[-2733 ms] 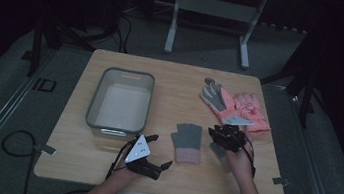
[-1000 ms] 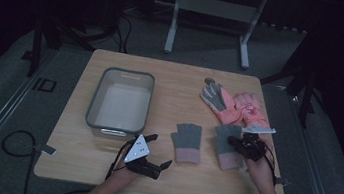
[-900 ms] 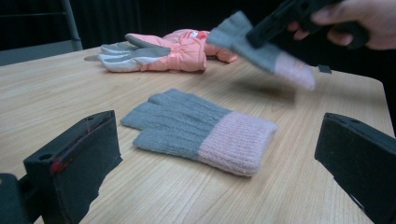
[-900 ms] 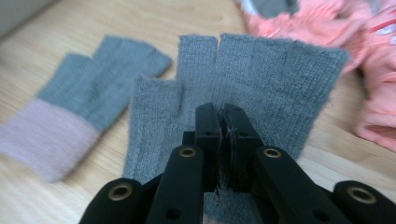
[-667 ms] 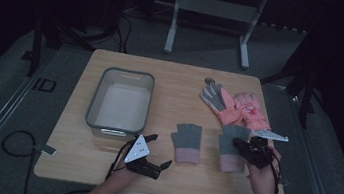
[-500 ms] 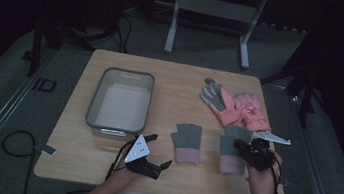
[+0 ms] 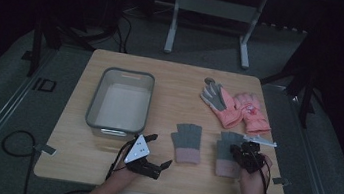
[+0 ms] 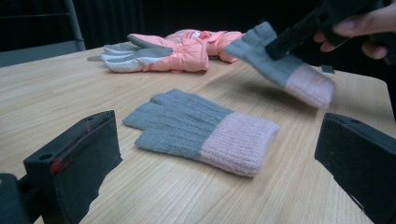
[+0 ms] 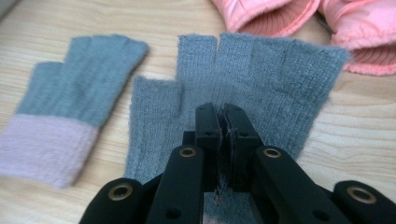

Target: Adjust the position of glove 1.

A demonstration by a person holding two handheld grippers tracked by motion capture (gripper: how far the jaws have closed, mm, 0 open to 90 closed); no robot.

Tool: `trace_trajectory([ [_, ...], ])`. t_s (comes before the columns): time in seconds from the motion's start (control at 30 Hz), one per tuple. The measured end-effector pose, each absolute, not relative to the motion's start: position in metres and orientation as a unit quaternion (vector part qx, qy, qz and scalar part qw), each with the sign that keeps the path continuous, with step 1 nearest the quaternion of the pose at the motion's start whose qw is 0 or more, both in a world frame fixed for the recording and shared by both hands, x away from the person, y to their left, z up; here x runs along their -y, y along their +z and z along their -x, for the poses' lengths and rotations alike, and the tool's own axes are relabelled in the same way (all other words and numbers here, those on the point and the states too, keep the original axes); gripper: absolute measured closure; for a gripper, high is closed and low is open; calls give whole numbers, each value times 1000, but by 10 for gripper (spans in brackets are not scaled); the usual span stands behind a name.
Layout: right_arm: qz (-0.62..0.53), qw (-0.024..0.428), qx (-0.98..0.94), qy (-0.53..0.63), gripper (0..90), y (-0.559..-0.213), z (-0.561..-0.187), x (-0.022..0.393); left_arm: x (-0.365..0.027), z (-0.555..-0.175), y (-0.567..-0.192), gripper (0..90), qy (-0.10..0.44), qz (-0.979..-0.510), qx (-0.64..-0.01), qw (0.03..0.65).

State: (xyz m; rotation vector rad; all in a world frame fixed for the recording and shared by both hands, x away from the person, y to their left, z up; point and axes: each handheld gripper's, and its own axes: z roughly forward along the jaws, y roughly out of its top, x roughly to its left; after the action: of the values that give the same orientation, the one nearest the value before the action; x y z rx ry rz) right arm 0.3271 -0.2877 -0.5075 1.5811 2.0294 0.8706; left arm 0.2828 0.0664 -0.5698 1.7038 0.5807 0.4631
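Right gripper (image 7: 248, 155) sits near the table's right front edge, jaws pinched together on a grey fingerless glove with pink cuff (image 7: 227, 153). In the right gripper view the two black jaws meet tight on the knit fabric of this held glove (image 9: 261, 74), clamped around mid-palm, finger stubs pointing away from the camera. In the left gripper view the same glove (image 8: 280, 65) hangs clear of the wood, tilted, cuff end lower, with the right gripper (image 8: 299, 32) biting it from above and the person's fingers (image 8: 359, 25) behind.

Second grey glove (image 7: 187, 142), matching pink cuff, lies flat on the table (image 7: 176, 85) just left of the held one, not touching it as far as the high view shows; also seen flat in the left gripper view (image 8: 201, 130) and at the left of the right gripper view (image 9: 70, 98).

Left gripper (image 7: 145, 154) rests near the front edge, left of the flat glove, jaws spread wide, nothing between them; the flat glove lies ahead of the gap, apart from both jaws.

Pink ski gloves (image 7: 235, 105) lie at far right, grey palm up on one. Clear plastic bin (image 7: 120, 101) sits far left of centre.
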Motion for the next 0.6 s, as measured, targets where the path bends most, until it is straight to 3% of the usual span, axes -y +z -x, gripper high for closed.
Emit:
trace_trajectory([
  [0.6,-562,206,-749,285,830,-544,-353,291,-67,-283,-570,0,201,-733,-254,598],
])
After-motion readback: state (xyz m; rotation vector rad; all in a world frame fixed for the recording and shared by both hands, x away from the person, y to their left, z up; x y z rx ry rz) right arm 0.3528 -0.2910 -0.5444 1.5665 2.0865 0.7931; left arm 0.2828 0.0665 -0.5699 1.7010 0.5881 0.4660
